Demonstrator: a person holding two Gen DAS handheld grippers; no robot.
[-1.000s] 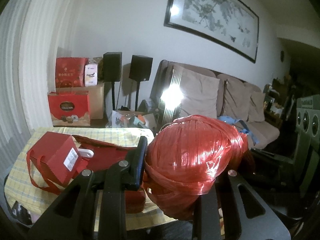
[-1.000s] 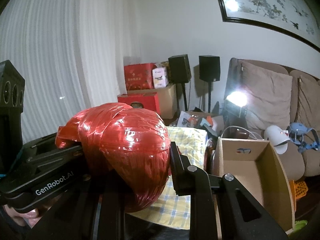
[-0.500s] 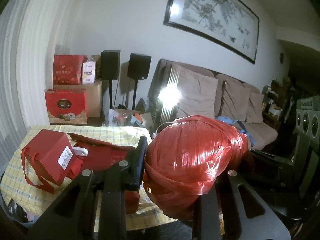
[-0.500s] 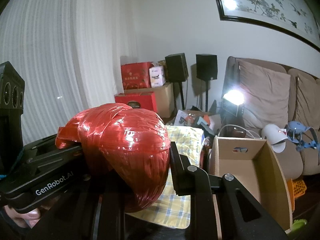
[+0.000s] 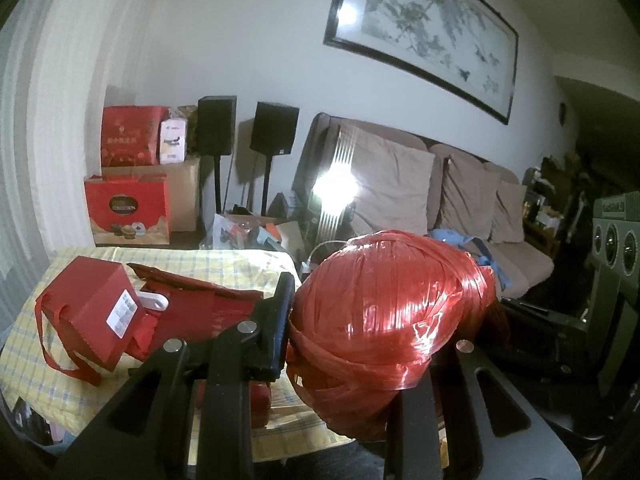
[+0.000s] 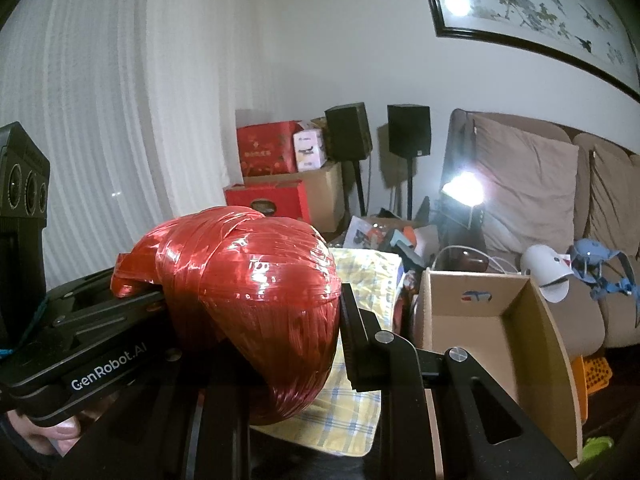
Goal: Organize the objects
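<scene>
Clearly both tongs grip one thing: a big ball of shiny red plastic ribbon [image 5: 384, 312], held up in the air above the near edge of the table [image 5: 224, 264], which wears a yellow checked cloth.

Starting at the left of the left wrist view, a red gift bag [image 5: 90, 320] lies tipped on its side on the cloth, a white label on its end and its handles trailing. Just right of it lies a flat red pouch [image 5: 200, 304] with a small white object [image 5: 154, 300] resting on it. Next come the left tongs [image 5: 372, 320], closed on the ribbon ball: the left finger [image 5: 276, 328] presses its pad against the ball's side, while the other finger is hidden behind the ball. At the far right edge the camera block of the other tool shows.

In the right wrist view, the left tool's black body crosses the lower left, with a fingertip of the person [image 6: 60, 436] under it. The ball [image 6: 256, 300] fills the middle, and the right tongs [image 6: 260, 344] are clamped on it, the right-side finger [image 6: 352, 336] flat against it and the other one out of sight. Right of the ball, beside the table's end, stands an open cardboard box [image 6: 544, 340]. Behind it a sofa [image 6: 528, 200] carries beige cushions, a white cup-like item [image 6: 544, 276] and a blue toy [image 6: 600, 268].
</scene>
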